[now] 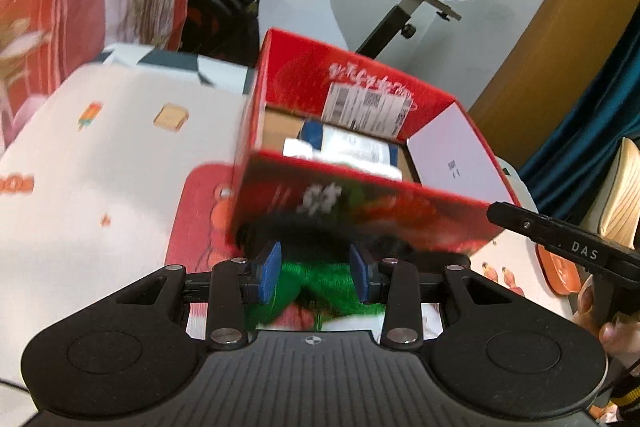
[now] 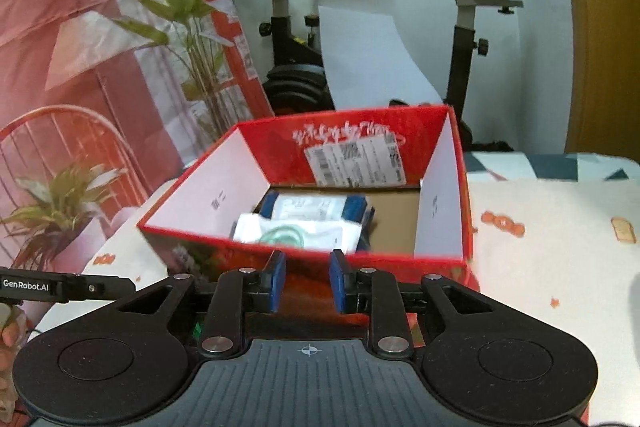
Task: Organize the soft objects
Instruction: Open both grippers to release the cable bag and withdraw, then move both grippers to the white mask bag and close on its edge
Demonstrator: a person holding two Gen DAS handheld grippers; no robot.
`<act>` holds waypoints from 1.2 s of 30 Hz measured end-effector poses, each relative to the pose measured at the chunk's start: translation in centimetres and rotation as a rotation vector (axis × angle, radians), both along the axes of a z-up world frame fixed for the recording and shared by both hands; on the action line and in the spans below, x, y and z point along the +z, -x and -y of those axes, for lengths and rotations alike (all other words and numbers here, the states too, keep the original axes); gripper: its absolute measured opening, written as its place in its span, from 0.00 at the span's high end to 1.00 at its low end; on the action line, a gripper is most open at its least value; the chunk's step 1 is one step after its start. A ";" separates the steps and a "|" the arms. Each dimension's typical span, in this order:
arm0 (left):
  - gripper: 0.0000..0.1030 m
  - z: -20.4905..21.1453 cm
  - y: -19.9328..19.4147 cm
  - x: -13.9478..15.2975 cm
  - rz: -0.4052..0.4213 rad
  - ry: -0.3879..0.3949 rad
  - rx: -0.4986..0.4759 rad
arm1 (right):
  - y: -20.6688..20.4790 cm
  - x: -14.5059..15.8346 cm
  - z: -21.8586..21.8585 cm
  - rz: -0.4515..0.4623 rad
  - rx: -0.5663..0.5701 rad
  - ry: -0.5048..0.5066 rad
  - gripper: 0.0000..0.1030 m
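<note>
My left gripper (image 1: 315, 273) is shut on a green soft object (image 1: 320, 287) with red and white patches, blurred between the blue pads. Just ahead of it stands an open red cardboard box (image 1: 280, 75) holding white and blue soft packs (image 1: 352, 147). In the right wrist view my right gripper (image 2: 308, 281) stands open with a narrow gap and nothing between its pads, close to the near wall of the red box (image 2: 440, 263). Inside lie a white pack (image 2: 296, 233) and a blue-edged pack (image 2: 312, 207).
The box stands on a table with a white printed cloth (image 1: 100, 155) and a red mat (image 1: 196, 223). An exercise bike (image 2: 468, 39) and a floral curtain (image 2: 80, 67) are behind. A hand (image 1: 612, 331) holds the other gripper's body (image 1: 568, 247) at the right.
</note>
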State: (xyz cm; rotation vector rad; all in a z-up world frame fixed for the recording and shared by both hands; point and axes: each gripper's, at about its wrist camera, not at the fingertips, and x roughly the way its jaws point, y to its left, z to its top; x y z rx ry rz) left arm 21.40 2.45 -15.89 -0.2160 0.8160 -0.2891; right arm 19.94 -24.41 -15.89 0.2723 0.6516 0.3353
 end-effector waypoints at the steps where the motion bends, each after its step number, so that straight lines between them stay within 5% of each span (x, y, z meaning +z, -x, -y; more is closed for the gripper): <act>1: 0.62 -0.3 0.4 -0.2 -0.008 0.003 0.002 | 0.2 -0.3 0.1 -0.011 -0.001 -0.005 0.77; 19: 0.61 0.1 3.8 -4.9 -0.206 0.015 0.002 | 4.0 -5.5 0.5 -0.203 -0.015 -0.005 0.71; 36: 0.61 0.0 3.5 -7.7 -0.296 0.099 0.026 | 3.0 -7.7 3.3 -0.265 -0.110 0.057 0.46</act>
